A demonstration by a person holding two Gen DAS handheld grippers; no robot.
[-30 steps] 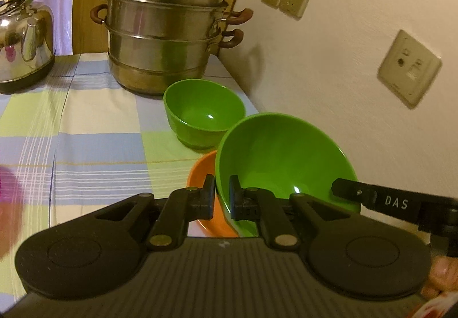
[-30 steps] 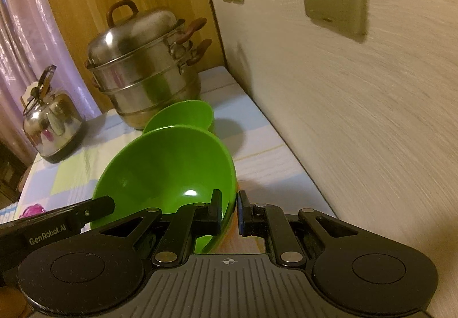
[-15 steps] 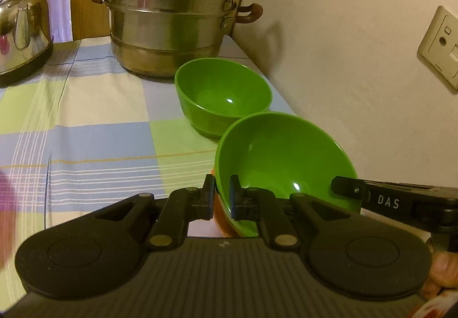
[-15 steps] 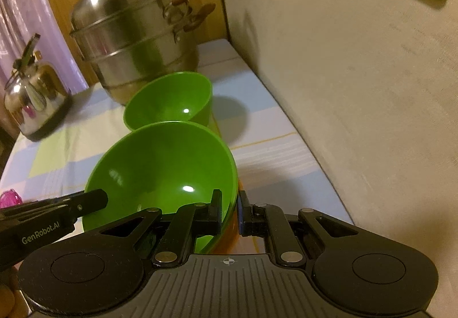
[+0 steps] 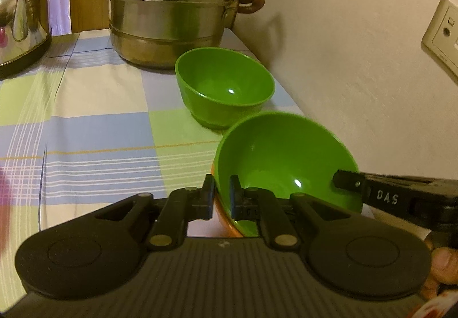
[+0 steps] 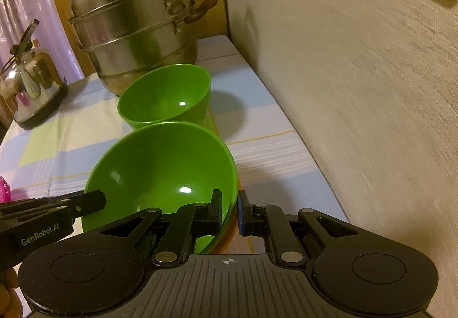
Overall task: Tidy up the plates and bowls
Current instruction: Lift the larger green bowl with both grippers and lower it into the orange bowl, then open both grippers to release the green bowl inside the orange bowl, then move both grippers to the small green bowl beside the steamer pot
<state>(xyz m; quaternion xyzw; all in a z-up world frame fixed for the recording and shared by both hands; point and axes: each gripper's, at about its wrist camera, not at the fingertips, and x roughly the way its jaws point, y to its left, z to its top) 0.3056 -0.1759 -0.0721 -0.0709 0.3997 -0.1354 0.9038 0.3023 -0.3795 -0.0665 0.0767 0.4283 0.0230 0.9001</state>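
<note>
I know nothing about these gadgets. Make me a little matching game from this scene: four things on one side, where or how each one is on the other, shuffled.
Things:
1. near green bowl
2. far green bowl
3. steamer pot
4. kettle

States:
A. far left on the tablecloth
B. tall stacked metal, in the back corner
C. rim pinched by both grippers
D. standing free, nothing gripping it

Pairs: 1-C, 2-D, 3-B, 4-A

Cloth (image 5: pixel 94 129) free on left; steamer (image 5: pixel 171 14), wall (image 6: pixel 357 89) prob. block back/right.

Glossy plastic green bowls (image 5: pixel 282 157), shiny steel steamer pot (image 5: pixel 171 11), woven checked tablecloth (image 5: pixel 94 123)
</note>
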